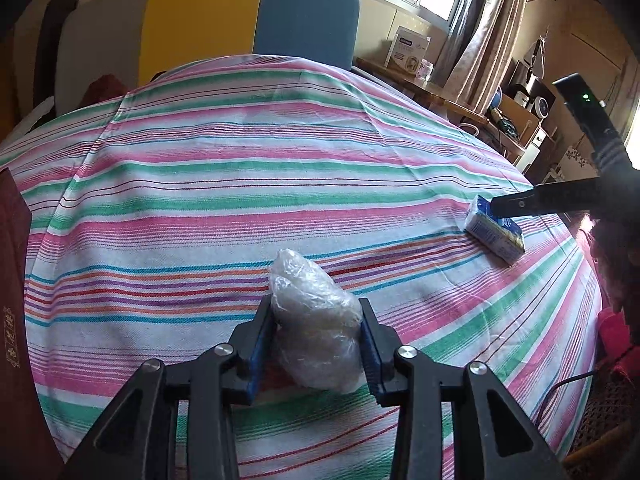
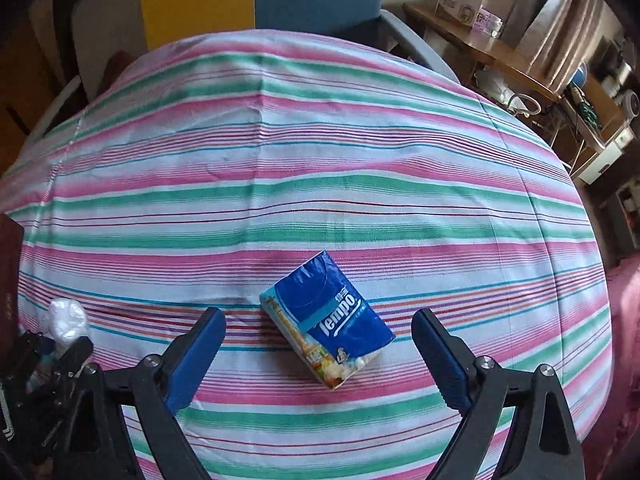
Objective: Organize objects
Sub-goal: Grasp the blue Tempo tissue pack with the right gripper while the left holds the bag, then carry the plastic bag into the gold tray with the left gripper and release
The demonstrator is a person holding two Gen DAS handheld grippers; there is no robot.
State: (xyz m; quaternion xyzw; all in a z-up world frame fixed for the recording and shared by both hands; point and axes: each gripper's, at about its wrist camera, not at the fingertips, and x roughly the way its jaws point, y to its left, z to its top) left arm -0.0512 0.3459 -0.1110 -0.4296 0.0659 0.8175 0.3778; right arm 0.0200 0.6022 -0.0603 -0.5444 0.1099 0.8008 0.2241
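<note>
Tissues in a small blue Tempo-branded pocket pack are lying flat on the striped cloth, turned at a slant, directly between the spread pads of my right claw. I am holding that claw wide and released around the pack, neither pad touching it; I judge this is a lining-up pose, with the jaws spaced broadly so the skewed pack fits between them whichever way I close.

My left claw is gripping a crumpled wad of clear plastic film, its blue pads pressing in on both sides. The wad is bulging above and ahead of the pads, so I am pinching it near its lower half, probably because soft film needs a firm squeeze to stay put. Whether it is resting on the cloth or lifted slightly, I cannot tell.

Both things are sitting on the worktop covered by a pink, green and white striped cloth, the pack well off to the right of the wad. A dark maroon box is standing at the cloth's left edge, near my left claw; it may be serving as the collecting spot, though that is only my guess.
</note>
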